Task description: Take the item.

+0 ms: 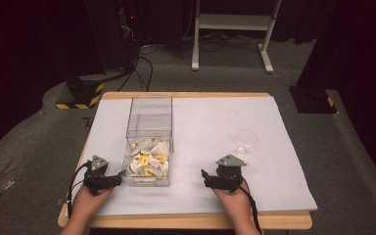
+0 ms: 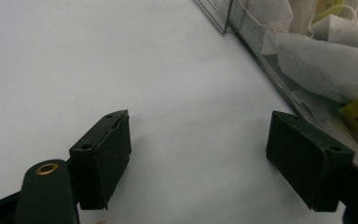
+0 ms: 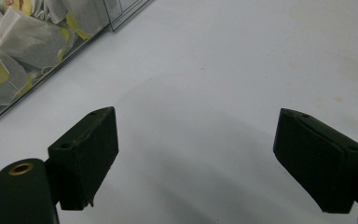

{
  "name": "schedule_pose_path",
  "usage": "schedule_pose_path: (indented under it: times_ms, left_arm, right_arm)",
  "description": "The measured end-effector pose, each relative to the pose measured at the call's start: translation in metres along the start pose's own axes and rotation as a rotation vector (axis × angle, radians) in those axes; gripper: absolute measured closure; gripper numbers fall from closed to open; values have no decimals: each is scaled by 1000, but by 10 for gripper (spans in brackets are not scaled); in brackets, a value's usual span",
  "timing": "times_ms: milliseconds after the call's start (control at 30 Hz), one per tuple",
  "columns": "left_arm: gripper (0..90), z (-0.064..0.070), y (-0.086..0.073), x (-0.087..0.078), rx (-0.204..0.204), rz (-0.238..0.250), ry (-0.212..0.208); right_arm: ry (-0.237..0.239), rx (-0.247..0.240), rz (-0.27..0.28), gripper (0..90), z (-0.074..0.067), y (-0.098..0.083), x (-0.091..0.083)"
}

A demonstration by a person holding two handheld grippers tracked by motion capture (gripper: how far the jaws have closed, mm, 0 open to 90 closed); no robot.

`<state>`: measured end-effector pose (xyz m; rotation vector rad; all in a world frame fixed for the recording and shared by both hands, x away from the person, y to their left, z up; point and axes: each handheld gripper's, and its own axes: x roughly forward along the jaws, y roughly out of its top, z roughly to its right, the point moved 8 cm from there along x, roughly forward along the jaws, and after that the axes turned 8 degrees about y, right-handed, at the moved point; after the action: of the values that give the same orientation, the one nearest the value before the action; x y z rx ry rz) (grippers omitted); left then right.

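Note:
A clear plastic box [image 1: 149,113] stands left of the table's middle, and its near half holds several white and yellow tea bags [image 1: 148,161]. My left gripper [image 1: 116,180] lies on the white mat beside the box's near left corner. In the left gripper view, that gripper [image 2: 200,126] is open with bare mat between its jaws and the tea bags [image 2: 317,65] at upper right. My right gripper [image 1: 206,180] rests to the right of the box. It too is open [image 3: 196,116] with nothing between the jaws, and the tea bags [image 3: 23,32] show at upper left.
A clear plastic cup [image 1: 246,142] stands upright on the mat, beyond my right gripper. The white mat [image 1: 215,117] covers most of the wooden table [image 1: 186,221]. Beyond the table are a white stand [image 1: 232,29] and black equipment [image 1: 85,93] on the floor.

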<state>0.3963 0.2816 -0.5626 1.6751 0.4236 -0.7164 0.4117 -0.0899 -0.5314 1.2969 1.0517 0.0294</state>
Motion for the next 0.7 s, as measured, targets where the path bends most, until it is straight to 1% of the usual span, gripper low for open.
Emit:
schedule_pose_path:
  times_ms: [333, 467, 600, 700]
  left_arm:
    - [220, 0, 0, 0, 3, -2, 0]
    - [220, 0, 0, 0, 2, -3, -1]
    - [219, 0, 0, 0, 0, -3, -1]
    - [220, 0, 0, 0, 0, -3, -1]
  right_arm:
    - [27, -39, 32, 180, -12, 12, -6]
    - [51, -57, 26, 193, -18, 17, -4]
    - [65, -85, 14, 202, -24, 22, -2]
    - [82, -81, 21, 212, -27, 27, -2]
